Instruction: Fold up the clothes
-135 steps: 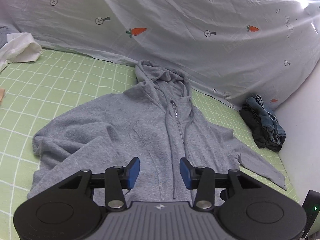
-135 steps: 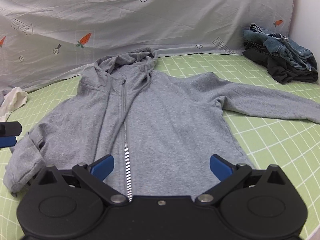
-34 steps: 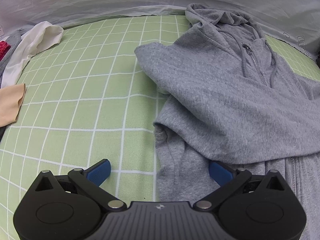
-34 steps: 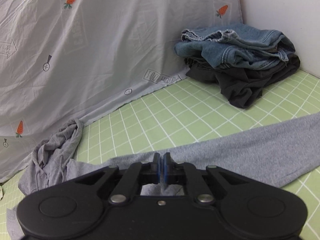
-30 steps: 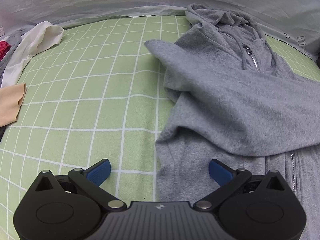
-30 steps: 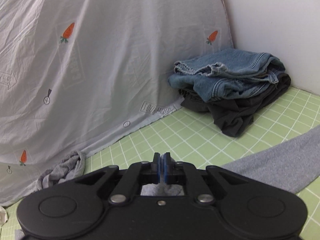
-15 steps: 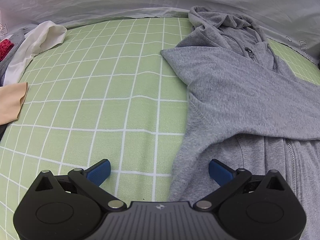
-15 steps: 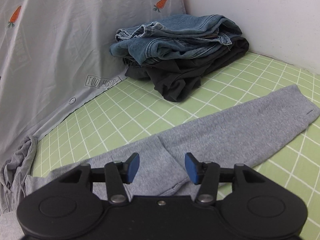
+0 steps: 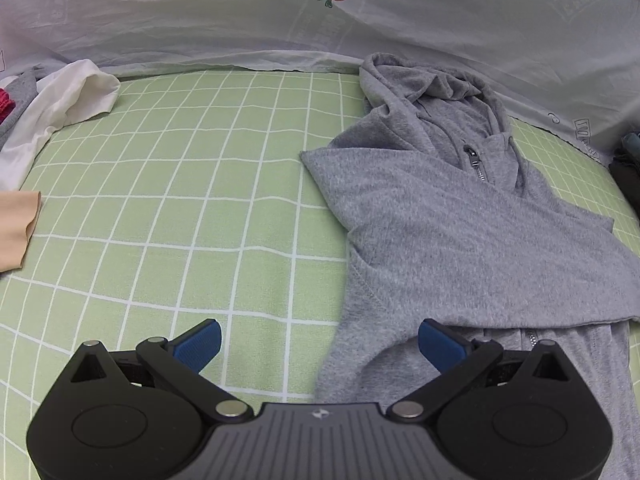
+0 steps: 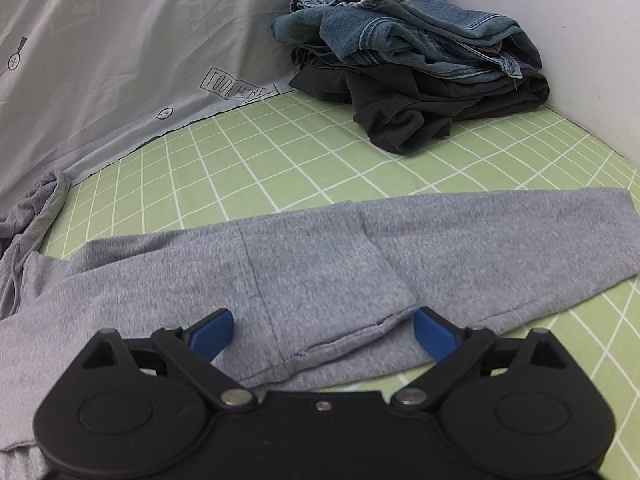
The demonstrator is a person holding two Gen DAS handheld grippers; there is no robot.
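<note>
A grey zip hoodie (image 9: 452, 240) lies on the green checked sheet (image 9: 180, 208), hood toward the back. Its left sleeve is folded across the chest. My left gripper (image 9: 318, 344) hovers open over the hoodie's left edge, nothing between its blue pads. In the right wrist view the folded sleeve's cuff (image 10: 332, 280) lies flat over the hoodie's right side, and the right sleeve (image 10: 500, 240) stretches out to the right. My right gripper (image 10: 324, 334) is low over that cuff, its jaws opening wide, the cloth below them and not pinched.
A pile of blue jeans and dark clothes (image 10: 416, 60) sits in the back right corner by the white wall. A carrot-print grey sheet (image 9: 320, 12) hangs along the back. A white garment (image 9: 60, 108) and a peach cloth (image 9: 16, 228) lie at the left.
The right gripper carried the left sleeve across the hoodie, sank and opened, letting the cuff drop flat. The left gripper stayed open and barely moved.
</note>
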